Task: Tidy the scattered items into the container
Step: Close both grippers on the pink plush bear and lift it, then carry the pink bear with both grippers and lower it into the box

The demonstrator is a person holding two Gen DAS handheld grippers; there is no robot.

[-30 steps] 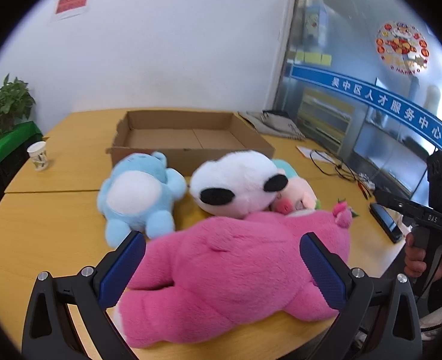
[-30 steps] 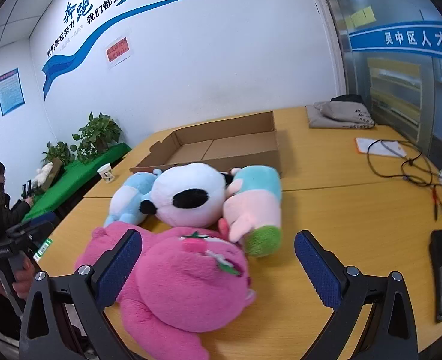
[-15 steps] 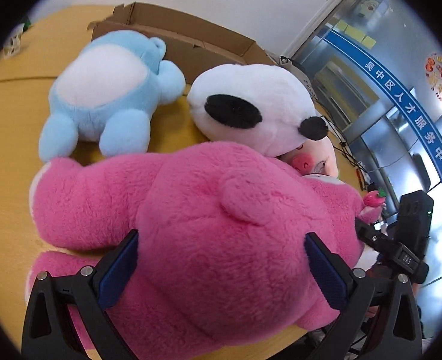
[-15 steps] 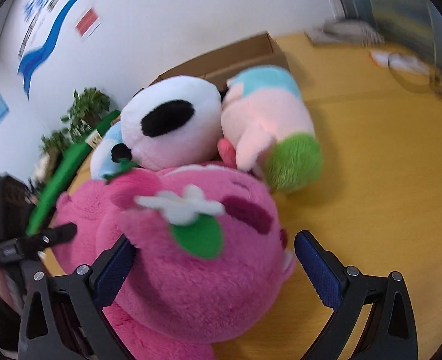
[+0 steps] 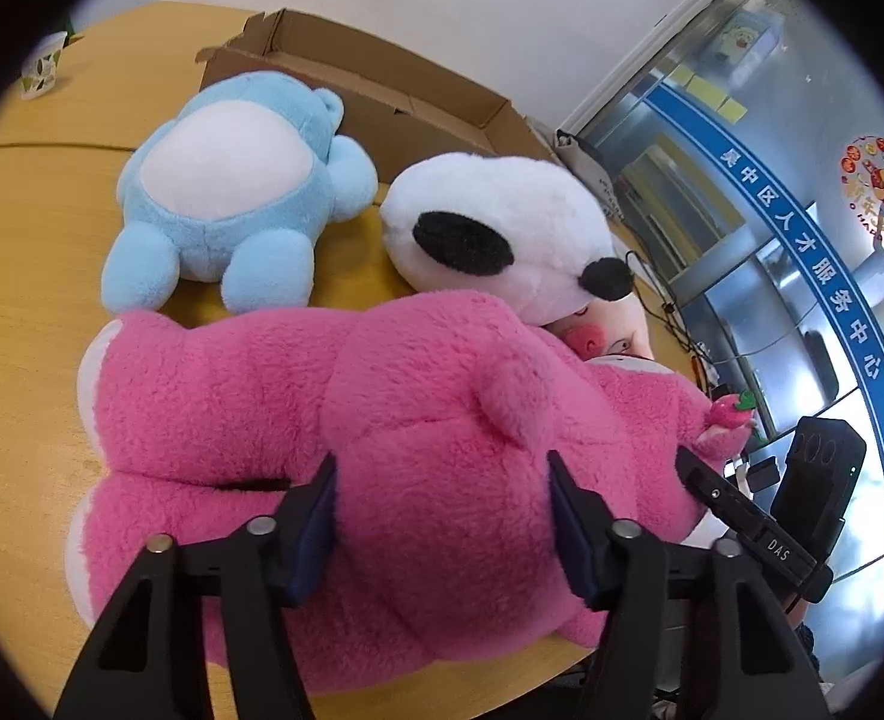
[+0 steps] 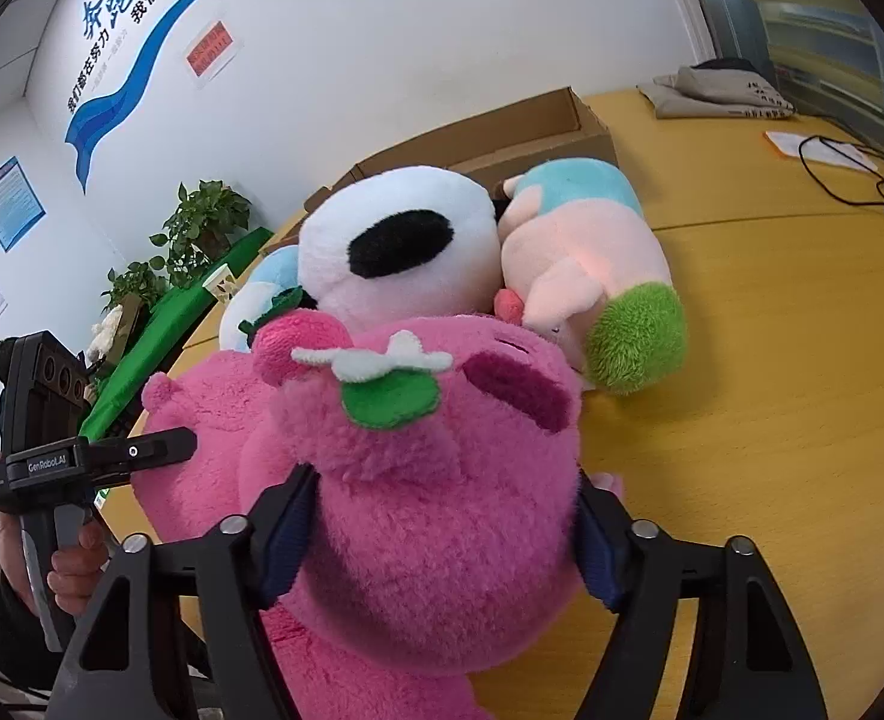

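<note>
**Both grippers clamped on the one pink bear, three other toys beside one box**

Four plush toys lie on the wooden table [image 5: 15, 276]: one pink bear [image 5: 381, 420], one blue bear [image 5: 225, 180], one white panda-like toy [image 5: 490, 228] with black patches, and one pink pig [image 6: 592, 264] with a blue back and a green end. The pink bear is nearest, lying across the table's front edge; the blue bear, the panda and the pig rest just behind it, touching or nearly so. One open cardboard box [image 5: 381, 90] stands behind the toys, close against the blue bear and the pig.

The left gripper [image 5: 442, 516] is closed in on the pink bear's rump, both blue pads pressed into the fur. The right gripper [image 6: 442, 528] is squeezed onto the bear's head, its pads sunk into the plush on either side.

One paper cup [image 5: 42, 69] stands far off on the table; one folded grey cloth [image 6: 724, 90] and one cable [image 6: 850, 174] lie at the far right
</note>
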